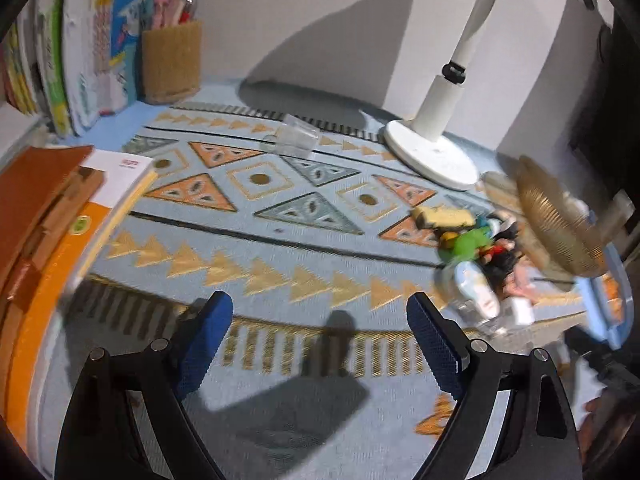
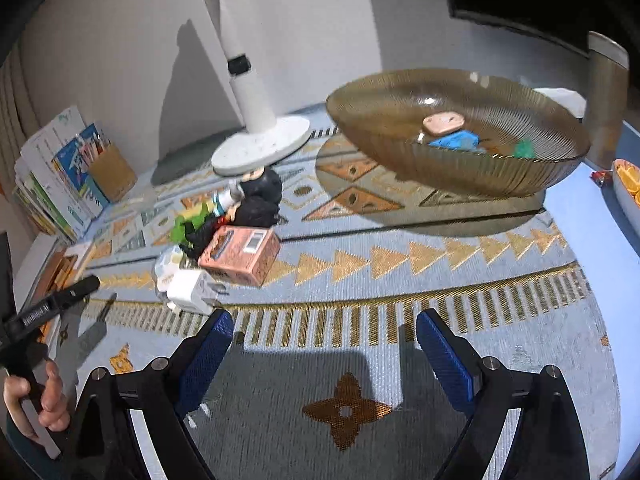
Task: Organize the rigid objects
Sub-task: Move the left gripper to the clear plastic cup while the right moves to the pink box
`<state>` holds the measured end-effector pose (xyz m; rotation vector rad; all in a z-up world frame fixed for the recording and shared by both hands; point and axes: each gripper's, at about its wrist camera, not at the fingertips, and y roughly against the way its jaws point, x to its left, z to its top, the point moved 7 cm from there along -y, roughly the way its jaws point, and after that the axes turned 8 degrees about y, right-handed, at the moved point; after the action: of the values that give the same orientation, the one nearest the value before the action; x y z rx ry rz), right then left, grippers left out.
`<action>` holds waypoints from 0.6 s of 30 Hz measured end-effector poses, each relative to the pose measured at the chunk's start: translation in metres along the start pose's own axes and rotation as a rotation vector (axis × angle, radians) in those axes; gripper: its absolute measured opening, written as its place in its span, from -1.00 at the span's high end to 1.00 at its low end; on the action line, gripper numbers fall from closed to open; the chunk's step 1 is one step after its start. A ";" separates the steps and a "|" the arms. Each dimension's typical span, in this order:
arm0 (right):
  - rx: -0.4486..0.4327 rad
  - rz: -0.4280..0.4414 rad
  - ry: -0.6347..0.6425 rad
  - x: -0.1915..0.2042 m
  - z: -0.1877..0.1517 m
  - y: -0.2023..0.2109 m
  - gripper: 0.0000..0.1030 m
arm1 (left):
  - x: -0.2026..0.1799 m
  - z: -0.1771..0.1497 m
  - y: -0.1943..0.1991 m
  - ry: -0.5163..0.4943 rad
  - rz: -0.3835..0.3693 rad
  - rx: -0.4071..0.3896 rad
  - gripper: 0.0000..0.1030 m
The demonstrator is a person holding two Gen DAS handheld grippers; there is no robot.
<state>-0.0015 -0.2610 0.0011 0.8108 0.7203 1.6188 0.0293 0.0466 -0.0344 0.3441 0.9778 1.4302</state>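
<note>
Both grippers empty, jaws spread wide: left gripper and right gripper hover over the patterned cloth near the front edge of the worktop; amber ribbed glass bowl toward the back right already holds a few small pieces, one pinkish, one blue, one green; the toy pile sits unsorted by the lamp base, with a pink box, white plug adapter, green figure, black figure; judged partly done, most left.
</note>
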 end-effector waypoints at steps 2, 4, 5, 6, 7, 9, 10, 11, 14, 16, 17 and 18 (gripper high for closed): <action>0.080 0.039 0.040 0.007 0.000 -0.010 -0.79 | 0.000 0.017 -0.001 0.069 -0.101 0.039 -0.70; 0.132 0.004 0.133 0.012 0.009 -0.016 -0.79 | 0.002 0.040 -0.006 0.161 -0.194 0.068 -0.70; 0.133 -0.013 0.177 0.015 0.015 -0.017 -0.79 | 0.004 0.051 -0.010 0.202 -0.214 0.075 -0.70; 0.135 -0.019 0.215 0.017 0.020 -0.018 -0.79 | 0.005 0.058 -0.014 0.228 -0.222 0.077 -0.70; 0.138 -0.023 0.259 0.020 0.026 -0.020 -0.77 | 0.007 0.067 -0.022 0.257 -0.222 0.076 -0.70; 0.138 -0.017 0.317 0.025 0.034 -0.024 -0.72 | 0.010 0.083 -0.043 0.299 -0.195 0.084 -0.69; 0.140 -0.016 0.353 0.028 0.037 -0.027 -0.66 | 0.010 0.087 -0.053 0.318 -0.186 0.096 -0.65; 0.144 -0.019 0.384 0.030 0.039 -0.032 -0.63 | 0.011 0.092 -0.067 0.352 -0.185 0.112 -0.60; 0.176 0.013 0.428 0.032 0.040 -0.047 -0.43 | 0.014 0.102 -0.095 0.417 -0.162 0.125 -0.55; 0.184 0.050 0.428 0.029 0.040 -0.056 -0.40 | 0.012 0.113 -0.101 0.399 -0.129 0.096 -0.46; 0.179 0.071 0.426 0.029 0.041 -0.058 -0.40 | 0.011 0.117 -0.106 0.385 -0.112 0.092 -0.40; 0.167 0.089 0.425 0.030 0.043 -0.058 -0.40 | 0.011 0.120 -0.109 0.376 -0.092 0.082 -0.36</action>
<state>0.0625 -0.2194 -0.0174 0.6256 1.1454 1.8534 0.1884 0.0789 -0.0468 0.0874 1.3418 1.3994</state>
